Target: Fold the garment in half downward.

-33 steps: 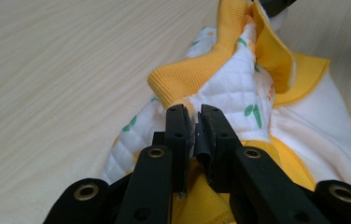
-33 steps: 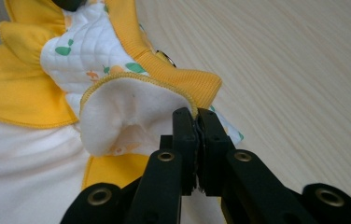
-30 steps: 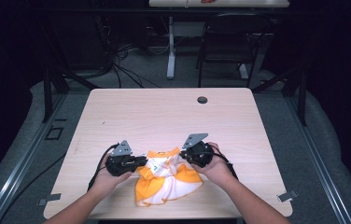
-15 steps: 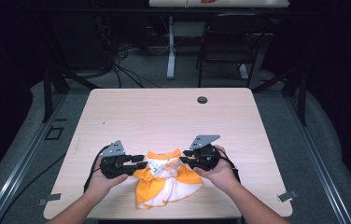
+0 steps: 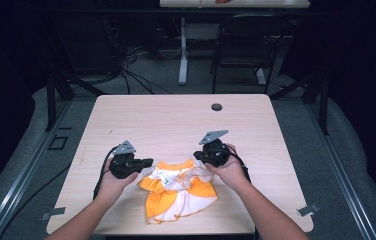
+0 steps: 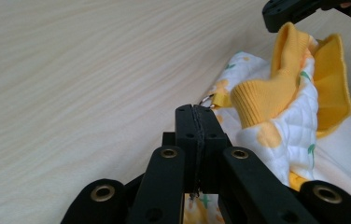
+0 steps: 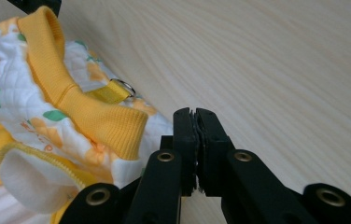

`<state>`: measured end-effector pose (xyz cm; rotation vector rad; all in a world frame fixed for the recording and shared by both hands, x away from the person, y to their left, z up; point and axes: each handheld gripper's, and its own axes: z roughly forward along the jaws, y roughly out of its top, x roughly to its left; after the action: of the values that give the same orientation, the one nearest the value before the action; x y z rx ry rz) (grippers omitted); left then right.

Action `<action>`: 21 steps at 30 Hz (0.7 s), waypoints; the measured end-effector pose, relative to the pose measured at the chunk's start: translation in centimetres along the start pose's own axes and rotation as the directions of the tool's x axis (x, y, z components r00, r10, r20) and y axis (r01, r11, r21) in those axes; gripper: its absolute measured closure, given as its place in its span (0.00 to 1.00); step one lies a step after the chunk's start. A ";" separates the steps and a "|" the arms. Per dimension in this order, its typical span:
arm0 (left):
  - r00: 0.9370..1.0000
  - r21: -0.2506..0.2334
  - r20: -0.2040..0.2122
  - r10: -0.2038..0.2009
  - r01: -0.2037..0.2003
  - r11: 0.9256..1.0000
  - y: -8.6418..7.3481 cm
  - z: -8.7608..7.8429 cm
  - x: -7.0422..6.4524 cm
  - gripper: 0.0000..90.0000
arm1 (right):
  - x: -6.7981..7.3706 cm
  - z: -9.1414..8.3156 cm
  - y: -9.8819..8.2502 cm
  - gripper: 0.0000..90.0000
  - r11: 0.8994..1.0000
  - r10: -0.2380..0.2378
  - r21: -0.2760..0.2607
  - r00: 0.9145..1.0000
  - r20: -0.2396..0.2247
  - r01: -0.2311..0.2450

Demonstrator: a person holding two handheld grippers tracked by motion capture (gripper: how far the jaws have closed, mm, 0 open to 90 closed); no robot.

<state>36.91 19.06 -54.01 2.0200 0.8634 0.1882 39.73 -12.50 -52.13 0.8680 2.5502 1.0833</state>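
A small quilted orange-and-white garment (image 5: pixel 178 192) lies crumpled at the near edge of the wooden surface (image 5: pixel 176 120), between two hand-held tools. The left gripper (image 6: pixel 196 114), at its 9 o'clock, has just snapped closed, apparently pinching the hem by a metal ring (image 7: pixel 123 87); the right gripper (image 7: pixel 194 116), at 2 o'clock, has just closed on nothing. Soft, light and limp, the cloth looks best taken by its ribbed yellow trim (image 6: pixel 267 93)

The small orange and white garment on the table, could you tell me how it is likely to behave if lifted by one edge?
The garment lies crumpled in soft folds, so it would probably droop and hang floppy. Its quilted white fabric and ribbed yellow trim suggest it is light, grippy and not fragile. Lying flat on the table, it seems unlikely to roll.
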 end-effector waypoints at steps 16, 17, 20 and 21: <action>0.986 0.002 0.159 0.058 -0.059 0.998 -1.5 -2.0 -4.0 1.00 | 2.9 -2.3 -1.4 0.95 0.997 -0.078 -0.005 0.987 -0.142 0.078; 0.984 0.000 0.168 0.056 -0.057 0.998 -1.8 -2.0 -4.1 1.00 | 3.2 -2.5 -1.7 0.95 0.996 -0.084 0.001 0.986 -0.145 0.085; 0.980 0.012 0.191 0.049 -0.052 0.999 -2.8 -1.7 -4.9 1.00 | 3.7 -2.7 -2.4 0.95 0.996 -0.091 0.008 0.984 -0.152 0.093; 0.979 0.021 0.200 0.043 -0.048 0.999 -3.1 -1.6 -5.1 1.00 | 3.9 -2.6 -2.6 0.94 0.995 -0.094 0.007 0.984 -0.152 0.096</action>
<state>30.87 17.97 -54.62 2.0433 0.6966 -0.0002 34.35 -13.06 -52.15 0.6836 2.6951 1.1434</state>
